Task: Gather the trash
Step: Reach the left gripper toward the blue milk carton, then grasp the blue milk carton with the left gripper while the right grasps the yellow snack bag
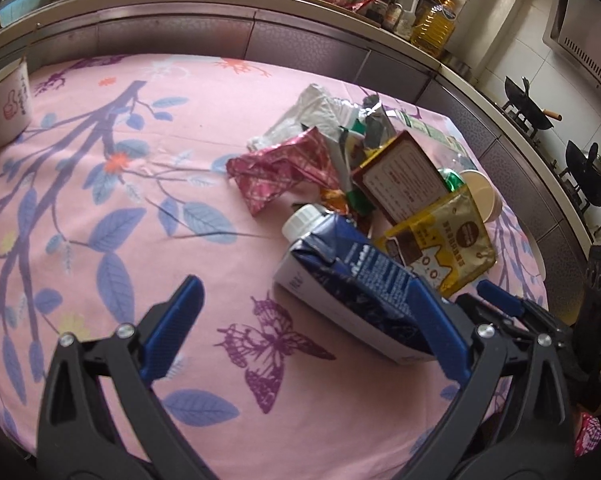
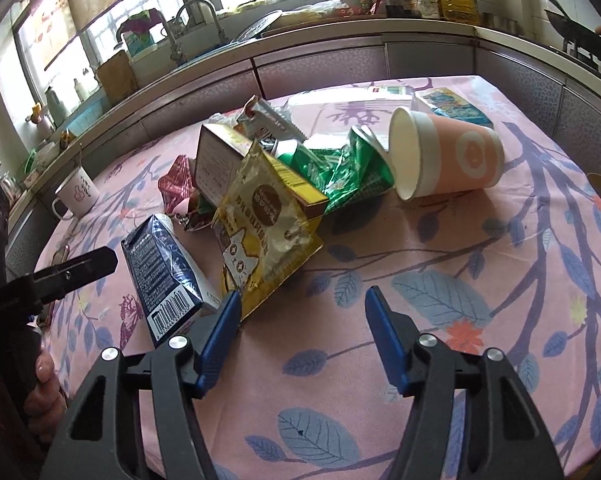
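A heap of trash lies on the pink flowered tablecloth (image 1: 100,184). Nearest is a dark blue drink carton (image 1: 352,280) with a white cap, on its side. My left gripper (image 1: 308,320) is open wide around the carton's lower end, which lies against the right finger (image 1: 440,328). Behind it are a yellow snack bag (image 1: 440,248), a brown box (image 1: 400,176) and a red wrapper (image 1: 276,172). My right gripper (image 2: 304,320) is open above bare cloth, its left finger (image 2: 224,328) beside the yellow snack bag's (image 2: 260,232) corner. A pink paper cup (image 2: 448,156) lies tipped by green wrappers (image 2: 340,168).
A white mug (image 1: 6,108) stands at the table's far left. A blue-green packet (image 2: 452,106) lies at the back of the table. Beyond runs a kitchen counter (image 1: 220,4) with bottles, a sink and woks (image 1: 528,104). A hand (image 2: 40,380) holds the left gripper's handle.
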`<state>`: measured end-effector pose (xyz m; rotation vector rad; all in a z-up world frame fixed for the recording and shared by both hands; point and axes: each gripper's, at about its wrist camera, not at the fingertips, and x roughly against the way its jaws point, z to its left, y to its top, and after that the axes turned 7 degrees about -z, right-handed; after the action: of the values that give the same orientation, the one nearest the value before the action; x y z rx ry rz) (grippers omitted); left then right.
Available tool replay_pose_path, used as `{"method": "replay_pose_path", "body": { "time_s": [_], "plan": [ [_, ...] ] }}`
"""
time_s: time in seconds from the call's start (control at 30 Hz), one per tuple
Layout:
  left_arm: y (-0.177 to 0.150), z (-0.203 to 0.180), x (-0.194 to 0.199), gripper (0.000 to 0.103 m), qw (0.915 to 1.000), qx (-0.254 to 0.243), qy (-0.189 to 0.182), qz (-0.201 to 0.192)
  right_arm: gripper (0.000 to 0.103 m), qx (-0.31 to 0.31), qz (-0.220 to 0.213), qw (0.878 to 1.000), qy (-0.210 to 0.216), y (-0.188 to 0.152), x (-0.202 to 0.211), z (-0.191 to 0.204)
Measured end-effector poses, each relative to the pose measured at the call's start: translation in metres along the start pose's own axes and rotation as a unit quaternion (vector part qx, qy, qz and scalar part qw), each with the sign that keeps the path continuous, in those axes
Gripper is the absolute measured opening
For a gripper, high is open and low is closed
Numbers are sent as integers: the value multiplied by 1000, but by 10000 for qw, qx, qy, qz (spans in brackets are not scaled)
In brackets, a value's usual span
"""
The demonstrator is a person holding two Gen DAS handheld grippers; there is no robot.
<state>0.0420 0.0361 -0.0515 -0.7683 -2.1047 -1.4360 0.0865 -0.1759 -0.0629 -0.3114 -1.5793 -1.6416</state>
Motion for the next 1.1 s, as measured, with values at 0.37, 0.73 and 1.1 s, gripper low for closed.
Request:
{"method": "replay_pose_path", "body": {
  "time_s": [0.37, 0.73, 1.1],
  "plan": [
    [8, -14, -24, 98, 9976, -201, 591, 304, 61, 937, 89, 9943, 504, -8, -9, 51],
    [-1, -14, -24, 98, 9941, -443, 979, 173, 61, -143, 222, 9990, 359, -6, -14, 2],
    [-1, 2, -16, 88, 9954, -279, 888, 247, 61, -46, 239, 9990, 377, -6, -17, 7]
  ]
}}
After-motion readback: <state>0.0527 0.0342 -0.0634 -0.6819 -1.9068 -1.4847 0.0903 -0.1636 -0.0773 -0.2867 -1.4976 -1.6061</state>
